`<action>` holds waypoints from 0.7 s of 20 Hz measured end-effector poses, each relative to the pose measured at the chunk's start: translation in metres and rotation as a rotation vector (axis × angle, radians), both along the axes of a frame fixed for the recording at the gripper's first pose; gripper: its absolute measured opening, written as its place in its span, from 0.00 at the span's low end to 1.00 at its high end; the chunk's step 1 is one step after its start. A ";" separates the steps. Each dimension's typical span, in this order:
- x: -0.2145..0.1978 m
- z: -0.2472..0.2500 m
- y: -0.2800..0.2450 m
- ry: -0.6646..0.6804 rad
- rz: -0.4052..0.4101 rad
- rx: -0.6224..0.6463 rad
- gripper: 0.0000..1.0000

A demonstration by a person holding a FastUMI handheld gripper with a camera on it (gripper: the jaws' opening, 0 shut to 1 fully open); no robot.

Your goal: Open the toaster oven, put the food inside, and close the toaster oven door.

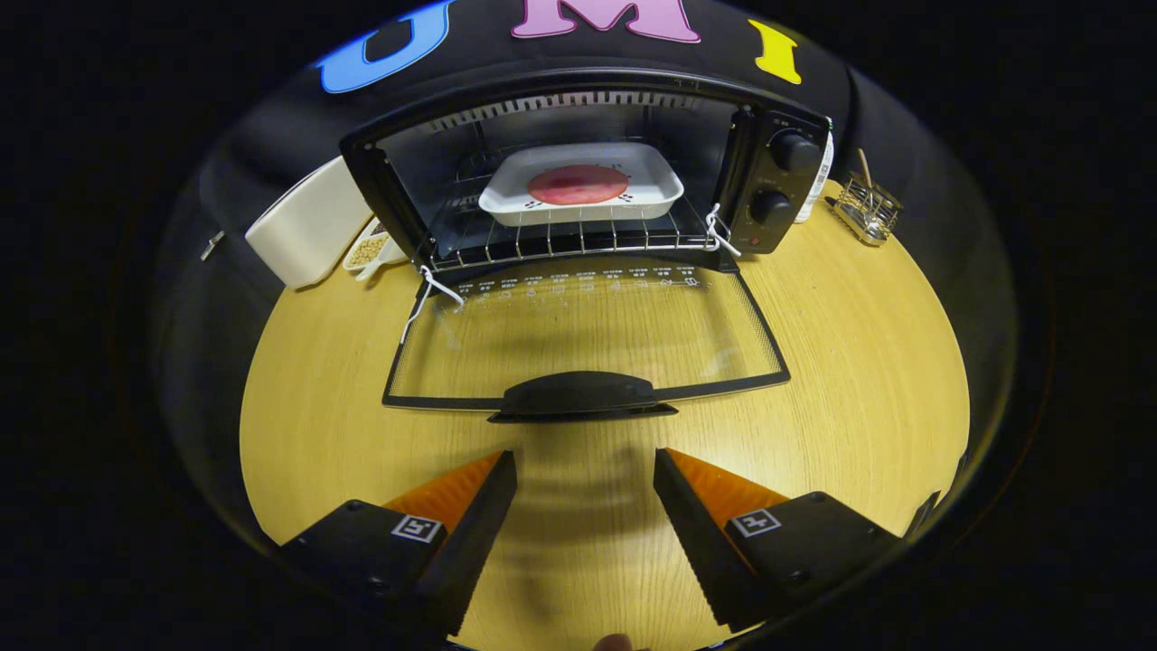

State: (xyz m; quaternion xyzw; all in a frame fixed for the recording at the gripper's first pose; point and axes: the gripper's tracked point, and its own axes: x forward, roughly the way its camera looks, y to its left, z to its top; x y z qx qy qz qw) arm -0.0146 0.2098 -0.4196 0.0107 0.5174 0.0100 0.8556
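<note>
Toaster oven [578,172] stands at the far side of a round wooden table [841,380], its mouth facing the gripper and its long axis running left to right. Its glass door [587,334] is folded all the way down and lies flat on the tabletop, hinge at the oven and dark handle [578,396] at the near edge, pointing toward the fingers. Inside, on the wire rack [560,240], sits a white tray [580,185], long side left to right, with a flat round reddish piece of food [578,184] in its middle. Two black knobs [783,179] are stacked on the oven's right panel. White ties hang at both door hinges.

The gripper [586,479] is open, its fingers spread wide with nothing between them, and it hovers just near of the door handle, which lines up with the gap. Bare wood shows between the fingers and the handle, and there is open tabletop to the left and right of the lowered door.

To the left of the oven a cream-coloured box [303,226] stands touching or almost touching its side, with a small dish of pale beans [369,249] just beside it. Far right, near the table's edge, a small wire holder [866,210] stands well apart from the oven.

A row of printed marks runs along the door's far edge, too small to read, as is the lettering around the knobs.
</note>
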 end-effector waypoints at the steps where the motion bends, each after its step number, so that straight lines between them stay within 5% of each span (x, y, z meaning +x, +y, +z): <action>1: 0.004 -0.003 0.000 -0.003 -0.010 -0.004 0.99; 14: 0.022 -0.015 -0.006 -0.025 0.006 -0.080 0.99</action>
